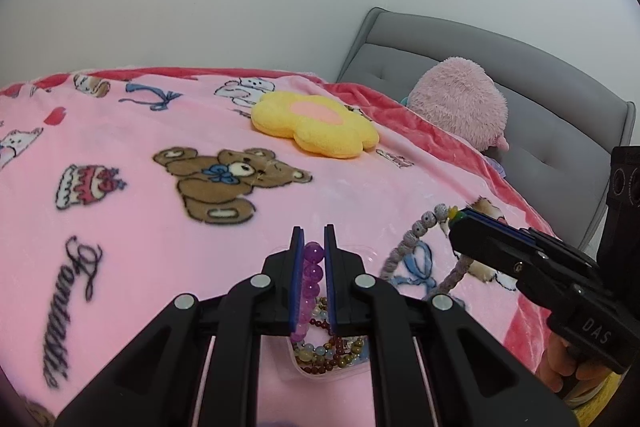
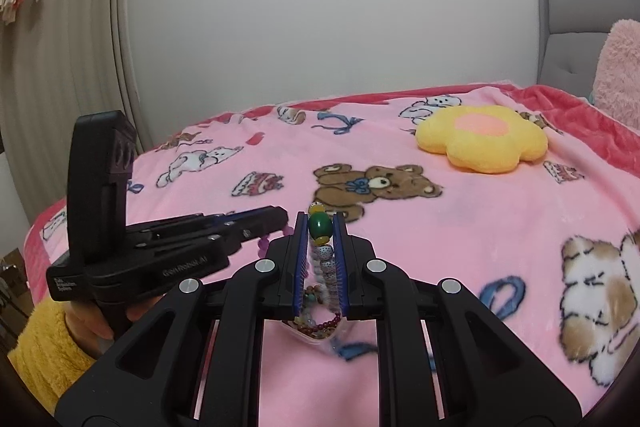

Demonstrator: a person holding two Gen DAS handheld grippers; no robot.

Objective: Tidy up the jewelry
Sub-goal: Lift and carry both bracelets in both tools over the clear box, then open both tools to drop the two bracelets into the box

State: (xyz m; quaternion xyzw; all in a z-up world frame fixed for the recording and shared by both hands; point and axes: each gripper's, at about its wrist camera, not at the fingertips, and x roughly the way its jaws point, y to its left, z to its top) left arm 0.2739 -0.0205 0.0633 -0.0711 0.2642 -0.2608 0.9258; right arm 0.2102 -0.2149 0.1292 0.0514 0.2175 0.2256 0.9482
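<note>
Left wrist view: the left gripper [image 1: 313, 247] points toward 12 o'clock, its jaws pressed onto a purple bead bracelet [image 1: 311, 281] that hangs down between the blue pads. Directly beneath, at 6 o'clock of the fingertips, a clear plastic container [image 1: 326, 367] rests on the pink blanket [image 1: 140, 227] and holds a mixed heap of brown, amber and pale bead strings.

At 3 o'clock in the same view, the right gripper [image 1: 460, 219] enters from the side, pinching a grey speckled bead necklace [image 1: 404, 247] at its green and yellow beads; the strand loops downward toward the container.

Right wrist view: the right gripper [image 2: 321, 227] is closed on the large green bead, with the speckled strand trailing down between the pads toward the container [image 2: 316, 337]. The left gripper [image 2: 276, 219] sits at 9 o'clock, purple beads [image 2: 266, 242] visible below its tip.

A yellow flower cushion [image 2: 482, 139] lies on the blanket at 1 o'clock, well apart from the jewelry.
</note>
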